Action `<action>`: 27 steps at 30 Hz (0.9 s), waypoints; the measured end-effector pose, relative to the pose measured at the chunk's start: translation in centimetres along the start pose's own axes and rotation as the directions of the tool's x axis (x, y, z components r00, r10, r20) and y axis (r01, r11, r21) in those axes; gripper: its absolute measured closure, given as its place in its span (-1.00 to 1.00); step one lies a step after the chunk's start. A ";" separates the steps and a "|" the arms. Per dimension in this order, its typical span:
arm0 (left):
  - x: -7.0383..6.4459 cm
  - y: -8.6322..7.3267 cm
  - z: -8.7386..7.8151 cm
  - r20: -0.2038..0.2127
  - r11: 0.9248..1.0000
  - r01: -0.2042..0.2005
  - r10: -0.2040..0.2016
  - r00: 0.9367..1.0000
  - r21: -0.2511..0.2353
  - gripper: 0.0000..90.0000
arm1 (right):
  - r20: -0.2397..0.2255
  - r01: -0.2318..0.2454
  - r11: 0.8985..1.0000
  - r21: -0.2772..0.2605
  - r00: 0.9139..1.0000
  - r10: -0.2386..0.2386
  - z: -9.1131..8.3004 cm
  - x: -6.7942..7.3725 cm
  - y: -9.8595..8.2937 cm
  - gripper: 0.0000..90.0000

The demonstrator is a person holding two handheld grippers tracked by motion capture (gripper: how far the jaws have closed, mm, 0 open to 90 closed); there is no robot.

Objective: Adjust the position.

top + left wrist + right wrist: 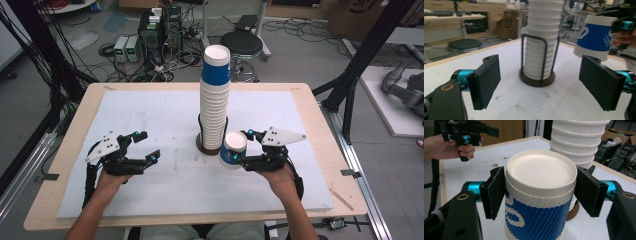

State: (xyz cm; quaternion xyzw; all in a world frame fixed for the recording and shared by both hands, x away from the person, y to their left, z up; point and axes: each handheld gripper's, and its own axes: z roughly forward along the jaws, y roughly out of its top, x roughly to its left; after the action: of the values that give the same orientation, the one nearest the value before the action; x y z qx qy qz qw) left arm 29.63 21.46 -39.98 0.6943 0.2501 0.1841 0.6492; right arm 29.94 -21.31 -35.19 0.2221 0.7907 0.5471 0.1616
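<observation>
A tall stack of paper cups [215,100] stands in a wire holder with a round wooden base [202,145] near the middle of the white mat [150,115], and everything else is placed around it. The right gripper [236,150] sits just beside the foot of the stack on its right side, its two jaws pressed against the ribbed sides of a single blue-and-white cup [233,149]. In the right gripper view that cup [540,195] appears bottom-up, its flat white base facing the camera, held clear of the mat. The left gripper [146,147] hangs well to the left of the stack, jaws spread wide with nothing between them. Judging by this, one cup is in hand and apart from the stack; whether it is coming off or going on cannot be told. It has yet to be set down or placed, and the tall stack remains to be worked through.
</observation>
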 end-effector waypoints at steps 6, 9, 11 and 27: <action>-1.1 0.1 1.1 0.087 1.000 -0.012 0.010 0.996 0.028 -0.60 | -0.016 -0.002 1.000 -0.003 1.000 0.002 0.1 0.2 0.0 -0.34; -1.5 0.2 1.3 0.098 0.999 -0.024 0.020 0.995 0.034 -0.60 | -0.028 0.004 1.000 -0.001 1.000 -0.004 0.3 0.3 0.0 -0.34; -2.0 0.3 1.5 0.111 0.999 -0.024 0.021 0.994 0.034 -0.60 | -0.038 0.003 1.000 -0.003 0.999 -0.003 0.5 0.4 0.0 -0.34; -5.3 -0.4 4.9 0.273 0.996 -0.055 0.035 0.961 0.064 -0.61 | -0.150 0.028 1.000 -0.011 0.988 -0.029 2.8 2.5 0.6 -0.34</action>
State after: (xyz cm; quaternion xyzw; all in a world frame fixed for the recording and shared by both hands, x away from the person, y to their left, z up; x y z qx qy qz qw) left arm 28.16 14.43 -40.47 0.7411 0.1493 0.0927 0.6480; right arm 29.31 -17.52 -35.63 0.1684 0.8012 0.5635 0.1105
